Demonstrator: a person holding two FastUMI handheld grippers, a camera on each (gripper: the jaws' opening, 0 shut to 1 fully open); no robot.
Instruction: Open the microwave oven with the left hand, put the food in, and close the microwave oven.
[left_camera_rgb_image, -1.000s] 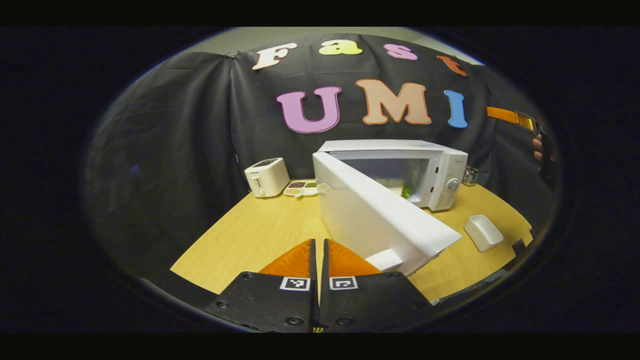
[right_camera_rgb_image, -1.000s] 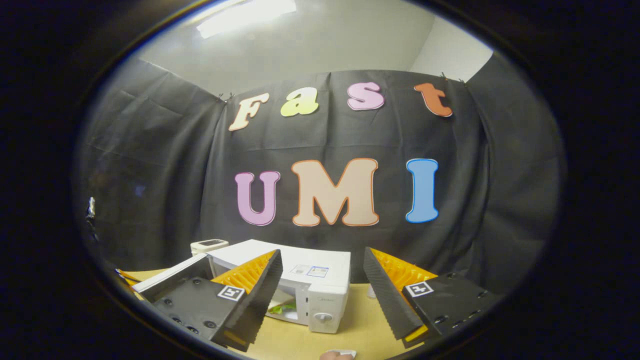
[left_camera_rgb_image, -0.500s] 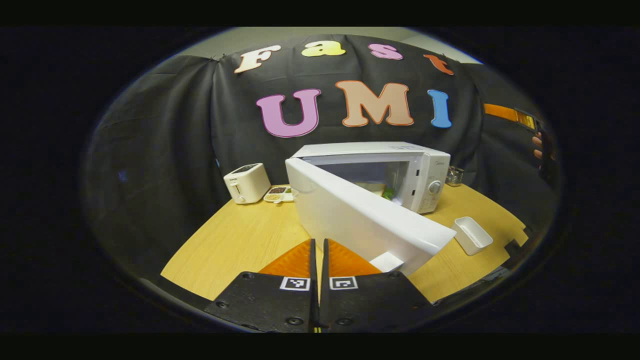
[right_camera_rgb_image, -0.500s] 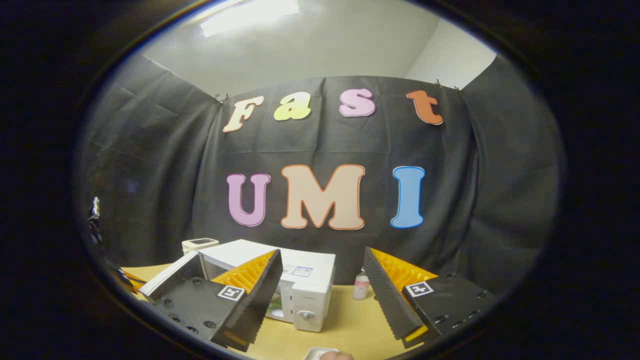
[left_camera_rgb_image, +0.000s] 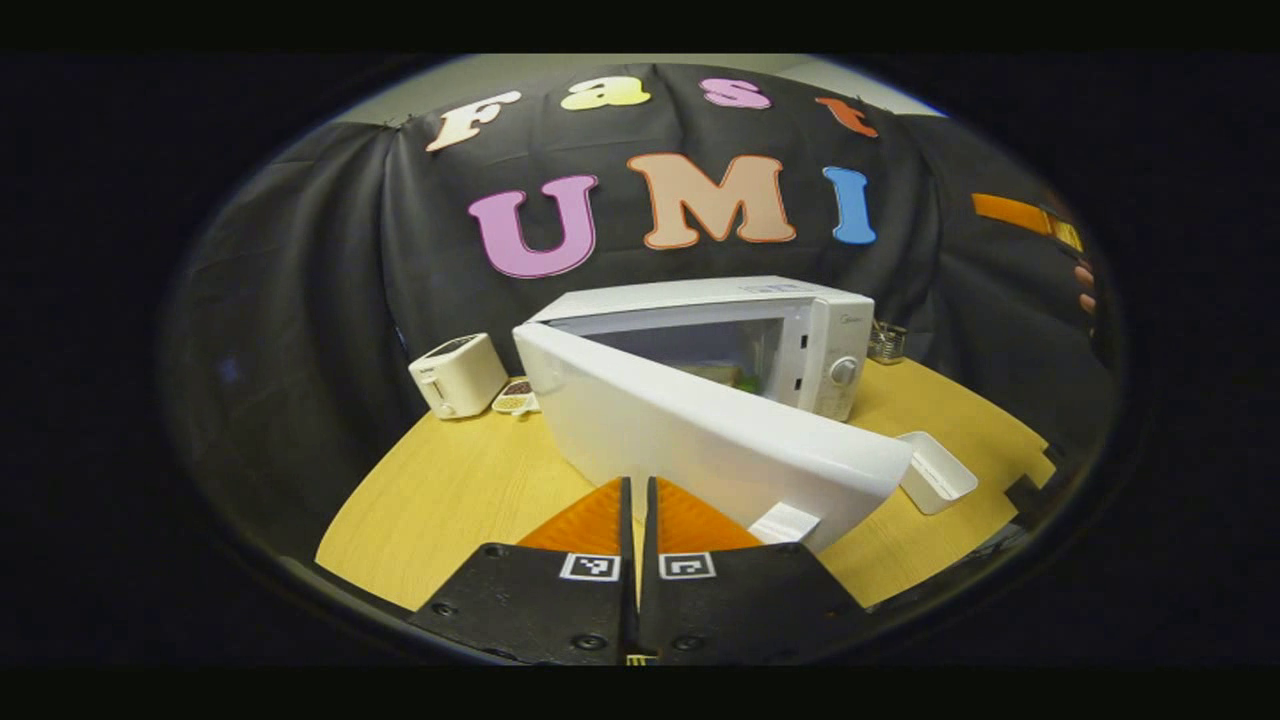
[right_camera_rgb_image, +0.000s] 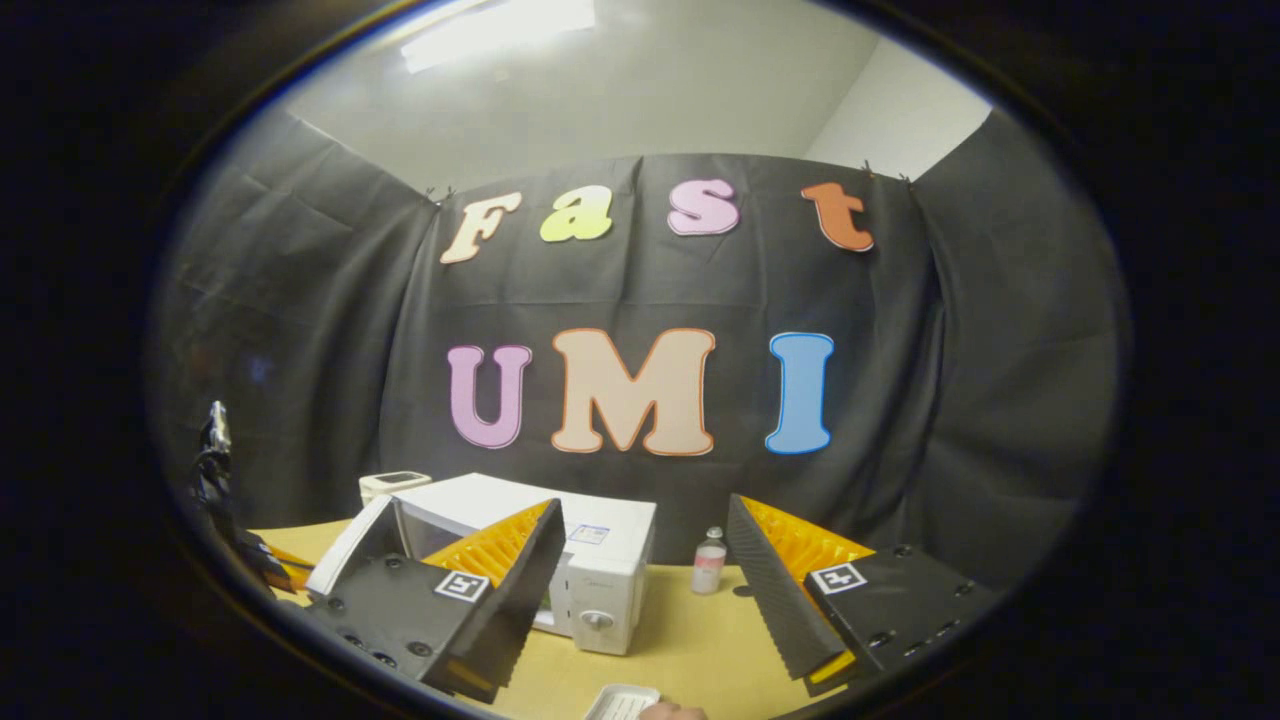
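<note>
Swinging inward since a second ago, the microwave door (left_camera_rgb_image: 700, 430) now stands at a narrower angle to the microwave oven (left_camera_rgb_image: 720, 340), and less of the cavity shows; the food (left_camera_rgb_image: 745, 378), a green bit on a pale dish, sits inside, partly hidden by the door. The left hand-held gripper (left_camera_rgb_image: 637, 500) has its fingers pressed together, empty, just beside the door's outer face near its free edge; contact cannot be told. The right hand-held gripper (right_camera_rgb_image: 640, 560) is spread wide and empty, raised above the counter (right_camera_rgb_image: 690, 650), well apart from the oven. A white tray (left_camera_rgb_image: 935, 475) lies right of the door. A toaster (left_camera_rgb_image: 457, 375) stands left of the oven, a small bottle (right_camera_rgb_image: 709, 562) to its right.
</note>
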